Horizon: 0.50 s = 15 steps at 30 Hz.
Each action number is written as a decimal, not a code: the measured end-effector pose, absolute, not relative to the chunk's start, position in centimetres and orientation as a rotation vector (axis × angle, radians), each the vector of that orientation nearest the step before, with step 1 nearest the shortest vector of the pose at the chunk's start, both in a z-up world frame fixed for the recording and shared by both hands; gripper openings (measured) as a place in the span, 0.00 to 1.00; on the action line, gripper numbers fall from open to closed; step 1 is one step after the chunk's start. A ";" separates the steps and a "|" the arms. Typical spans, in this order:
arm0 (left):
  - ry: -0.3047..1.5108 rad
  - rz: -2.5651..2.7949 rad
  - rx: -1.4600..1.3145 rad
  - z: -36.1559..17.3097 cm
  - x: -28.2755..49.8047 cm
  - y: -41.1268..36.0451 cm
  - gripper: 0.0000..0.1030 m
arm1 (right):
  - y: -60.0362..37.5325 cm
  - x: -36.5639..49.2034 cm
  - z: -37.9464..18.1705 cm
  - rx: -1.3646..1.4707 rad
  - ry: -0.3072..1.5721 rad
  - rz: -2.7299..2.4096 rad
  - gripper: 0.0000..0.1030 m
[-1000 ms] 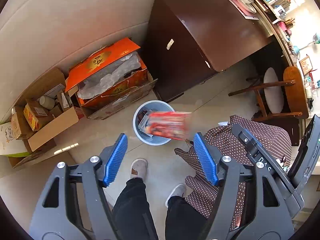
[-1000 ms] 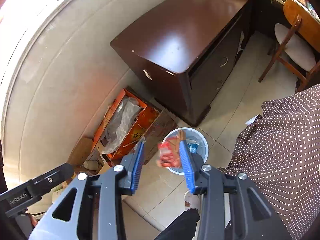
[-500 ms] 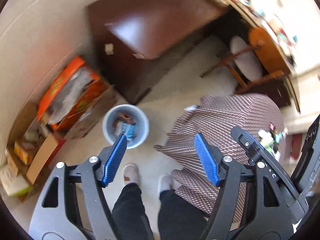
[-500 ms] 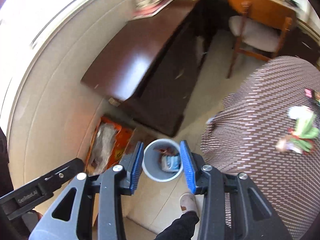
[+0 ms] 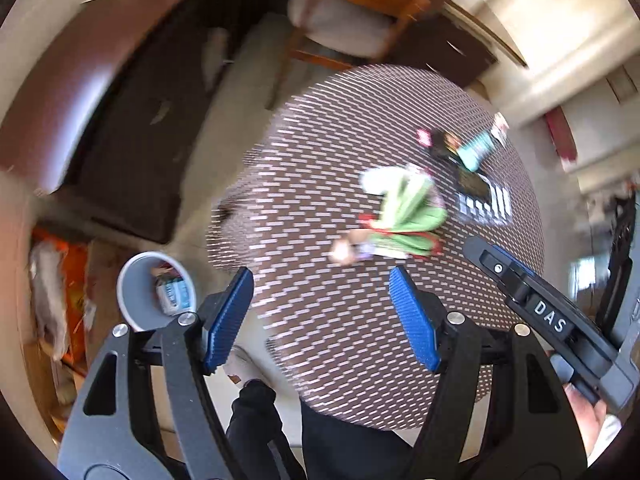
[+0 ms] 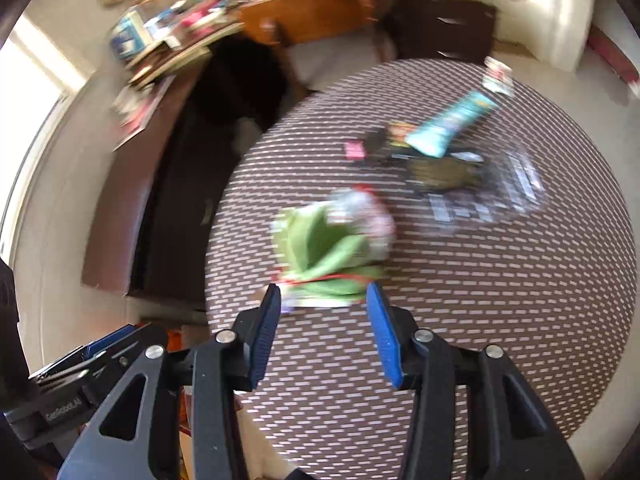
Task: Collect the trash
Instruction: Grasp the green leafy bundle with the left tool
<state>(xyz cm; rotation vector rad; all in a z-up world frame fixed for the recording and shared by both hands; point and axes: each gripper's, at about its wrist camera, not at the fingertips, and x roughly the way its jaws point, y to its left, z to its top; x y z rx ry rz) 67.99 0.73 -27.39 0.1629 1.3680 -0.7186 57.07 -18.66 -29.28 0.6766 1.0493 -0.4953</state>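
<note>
A round table under a brown dotted cloth (image 5: pixel 360 320) (image 6: pixel 480 300) carries blurred trash: a green and white wrapper (image 5: pixel 408 208) (image 6: pixel 328 248), a teal packet (image 5: pixel 474 152) (image 6: pixel 452 124) and a dark wrapper (image 6: pixel 440 174). The grey bin (image 5: pixel 138 292) with wrappers inside stands on the floor at lower left of the left wrist view. My left gripper (image 5: pixel 322 314) hangs open above the cloth, empty. My right gripper (image 6: pixel 322 328) is above the cloth just short of the green wrapper; its jaws are opening with nothing between them.
A dark wooden cabinet (image 5: pixel 120 140) (image 6: pixel 160 200) stands left of the table. A wooden chair (image 5: pixel 352 12) and a cluttered desk (image 6: pixel 200 20) lie beyond. An orange box (image 5: pixel 60 280) sits by the bin. The person's dark trouser legs (image 5: pixel 256 420) show below the left gripper.
The red packet dropped into the bin. Both grippers then swung away from the bin and over the dotted table, so the trash on the cloth came into view. The right jaws widened.
</note>
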 end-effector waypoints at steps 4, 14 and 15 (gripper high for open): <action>1.393 -0.775 0.215 -29.2 67.0 -4.4 0.68 | -22.9 55.2 -30.6 0.723 1.071 -0.542 0.43; 1.418 -0.712 0.321 -33.9 67.7 -9.9 0.68 | -26.6 55.7 -32.7 0.738 1.136 -0.472 0.43; 1.413 -0.715 0.322 -34.0 67.7 -10.1 0.67 | -26.5 55.9 -32.8 0.741 1.142 -0.462 0.43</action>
